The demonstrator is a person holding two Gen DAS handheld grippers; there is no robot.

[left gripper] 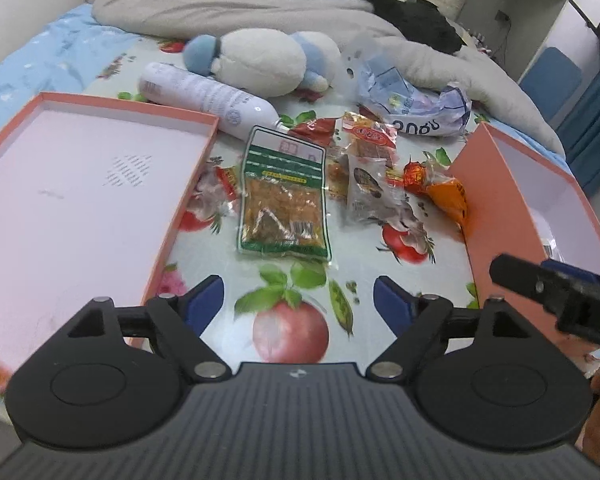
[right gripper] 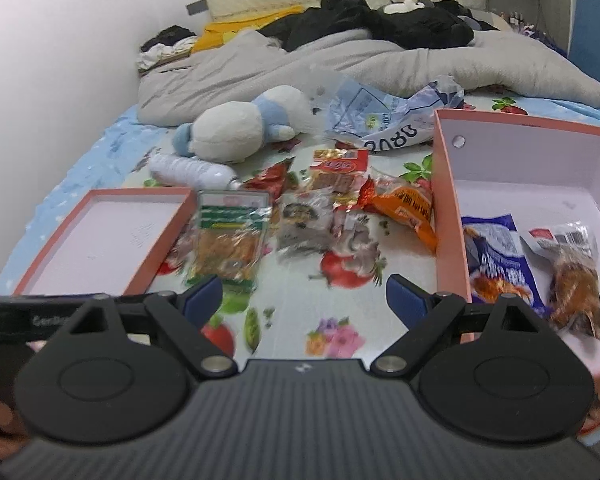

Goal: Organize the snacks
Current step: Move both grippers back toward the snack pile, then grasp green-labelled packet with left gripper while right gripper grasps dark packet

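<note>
Snacks, boxes and clutter, counted

Ahead of the right claw (right gripper: pixel 304 294), between the boxes: about seven loose snack packets, among them one green-labelled packet (right gripper: pixel 230 240), one orange wrapper (right gripper: pixel 414 212) and one red-topped packet (right gripper: pixel 338 170). To its right, one deep pink box (right gripper: pixel 450 216) holding two packets: one blue (right gripper: pixel 496 260), one clear (right gripper: pixel 572 264). To its left, one shallow pink lid (right gripper: pixel 152 256). Farther off: one white bottle (right gripper: pixel 188 170), one plush toy (right gripper: pixel 240 128), one crumpled plastic bag (right gripper: pixel 384 120).
</note>
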